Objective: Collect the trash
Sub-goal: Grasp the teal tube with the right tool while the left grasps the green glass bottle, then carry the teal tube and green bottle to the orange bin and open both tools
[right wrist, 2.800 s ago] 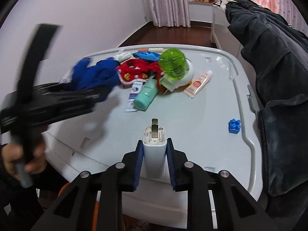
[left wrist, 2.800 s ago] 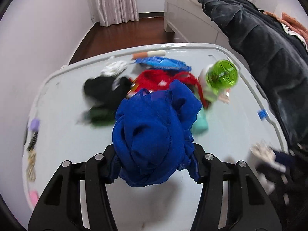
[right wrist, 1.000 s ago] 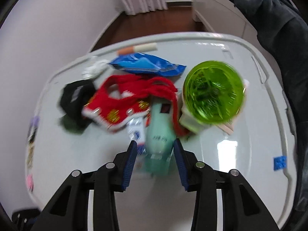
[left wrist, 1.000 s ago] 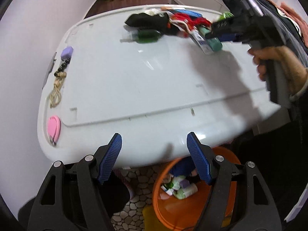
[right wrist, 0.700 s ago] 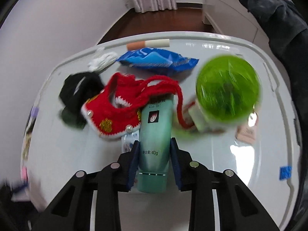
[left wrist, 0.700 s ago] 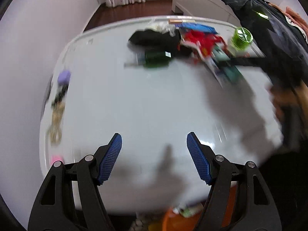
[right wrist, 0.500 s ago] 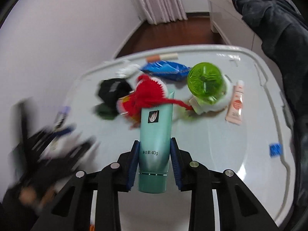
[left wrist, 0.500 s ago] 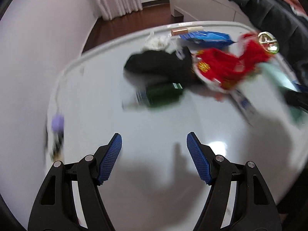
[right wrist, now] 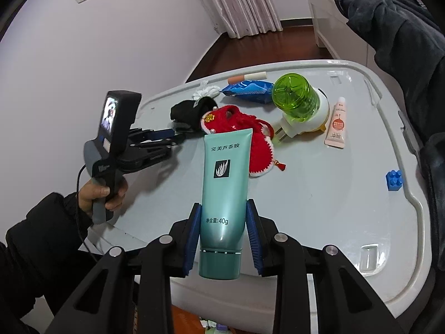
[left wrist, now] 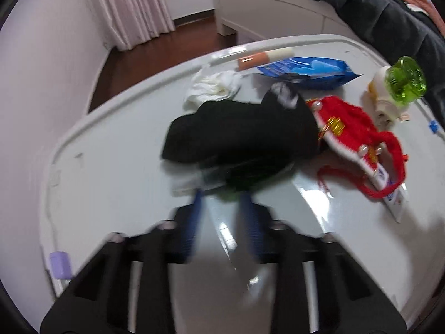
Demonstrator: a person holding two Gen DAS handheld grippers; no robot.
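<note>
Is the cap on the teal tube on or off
On. The teal tube is gripped by the right gripper, and its darker cap closes the end nearest the camera.

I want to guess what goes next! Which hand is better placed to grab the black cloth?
The left. Its tool has just been closing right at the black cloth, its tips at the cloth's near edge. The right tool is busy, shut on the teal tube, and sits farther back.
</note>
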